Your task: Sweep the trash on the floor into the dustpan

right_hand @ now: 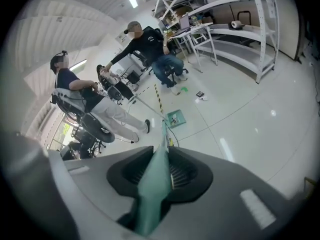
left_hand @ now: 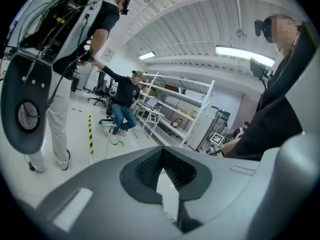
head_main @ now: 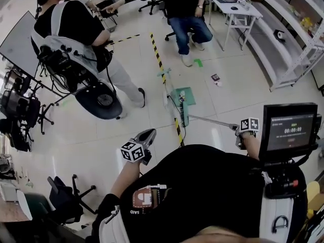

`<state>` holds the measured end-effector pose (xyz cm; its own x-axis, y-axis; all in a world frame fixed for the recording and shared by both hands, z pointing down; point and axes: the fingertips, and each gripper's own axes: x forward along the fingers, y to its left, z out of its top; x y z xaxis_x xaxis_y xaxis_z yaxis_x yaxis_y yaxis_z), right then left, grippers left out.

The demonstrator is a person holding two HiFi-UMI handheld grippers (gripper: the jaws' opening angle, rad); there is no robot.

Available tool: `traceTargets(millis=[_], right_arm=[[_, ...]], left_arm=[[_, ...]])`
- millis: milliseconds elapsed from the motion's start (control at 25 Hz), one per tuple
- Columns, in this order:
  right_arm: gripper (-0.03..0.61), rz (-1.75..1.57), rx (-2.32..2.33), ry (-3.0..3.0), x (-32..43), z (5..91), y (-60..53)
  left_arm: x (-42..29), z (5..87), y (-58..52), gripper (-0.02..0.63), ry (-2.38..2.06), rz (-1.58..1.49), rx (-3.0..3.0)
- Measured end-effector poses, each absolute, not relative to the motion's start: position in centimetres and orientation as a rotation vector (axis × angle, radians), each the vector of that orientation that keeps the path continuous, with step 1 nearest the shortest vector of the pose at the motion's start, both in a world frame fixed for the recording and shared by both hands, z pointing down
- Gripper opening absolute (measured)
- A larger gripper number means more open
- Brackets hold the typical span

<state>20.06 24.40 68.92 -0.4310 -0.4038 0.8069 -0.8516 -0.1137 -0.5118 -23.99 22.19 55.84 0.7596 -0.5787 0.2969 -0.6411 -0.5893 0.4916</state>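
My right gripper point(head_main: 237, 131) point(right_hand: 162, 166) is shut on the teal grip of a broom handle point(right_hand: 156, 176). The silver handle point(head_main: 212, 122) runs left and down to the broom head point(head_main: 181, 116) on the floor. Just beyond the broom head lies a green dustpan point(head_main: 184, 96) point(right_hand: 176, 118), with its upright handle point(head_main: 165, 76) rising beside it. A small piece of trash point(head_main: 216, 78) point(right_hand: 200, 95) and a green scrap point(head_main: 198, 62) point(right_hand: 183, 89) lie farther out on the white tiles. My left gripper point(head_main: 147, 134) point(left_hand: 161, 166) hangs at my left side, its jaws together with nothing between them.
Yellow-black tape point(head_main: 157, 56) runs across the floor to the dustpan. A standing person with a backpack rig point(head_main: 76, 44) is at the left, and a seated person point(head_main: 185, 14) is straight beyond. A white table point(head_main: 235, 11), shelving point(head_main: 296, 39) and a screen point(head_main: 288, 129) are on the right.
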Motion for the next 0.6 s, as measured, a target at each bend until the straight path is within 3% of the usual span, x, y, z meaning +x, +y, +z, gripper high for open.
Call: traceTargets(millis=[240,600], right_arm=[[0.087,1.459,1.305,-1.807,21.5,68.3,23.6],[0.087,1.452,1.302,-1.772,24.8,69.1,23.8]], left_arm=[[-22.7,56.5,23.0,0.0,-1.025,-0.03,2.278],[-18.1,56.0,23.5,0.0,-0.981,-0.029,2.305]])
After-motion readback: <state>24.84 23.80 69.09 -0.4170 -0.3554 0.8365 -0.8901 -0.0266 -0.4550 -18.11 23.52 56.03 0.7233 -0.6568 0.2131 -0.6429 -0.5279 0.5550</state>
